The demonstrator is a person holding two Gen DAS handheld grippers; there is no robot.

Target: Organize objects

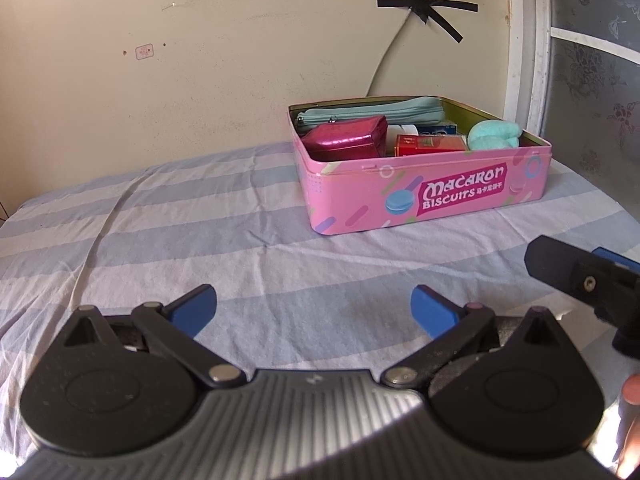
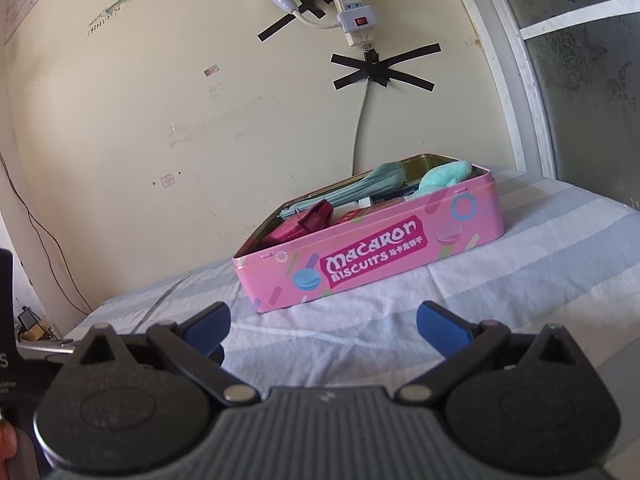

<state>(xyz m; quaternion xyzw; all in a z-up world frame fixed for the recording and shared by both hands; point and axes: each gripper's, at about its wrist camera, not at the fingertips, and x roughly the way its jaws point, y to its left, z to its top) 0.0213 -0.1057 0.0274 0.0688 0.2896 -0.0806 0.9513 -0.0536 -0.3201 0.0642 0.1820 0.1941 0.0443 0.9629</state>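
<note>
Striped cloth (image 1: 200, 240) in pale blue and white, creased, covers the surface | cream wall (image 1: 200, 60), scuffed | white power strip (image 2: 354, 12) with red switches | black tape crosses (image 2: 384, 70) pin its cable (image 2: 360, 120) | frosted patterned glass (image 1: 592, 72) at right

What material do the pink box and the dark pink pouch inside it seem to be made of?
The pink box looks like thin printed metal: rolled rim, glossy sides, bare golden inside wall. The dark pink pouch seems to be shiny foil-like fabric or faux leather, since it glints and creases; which one is unclear.
</note>
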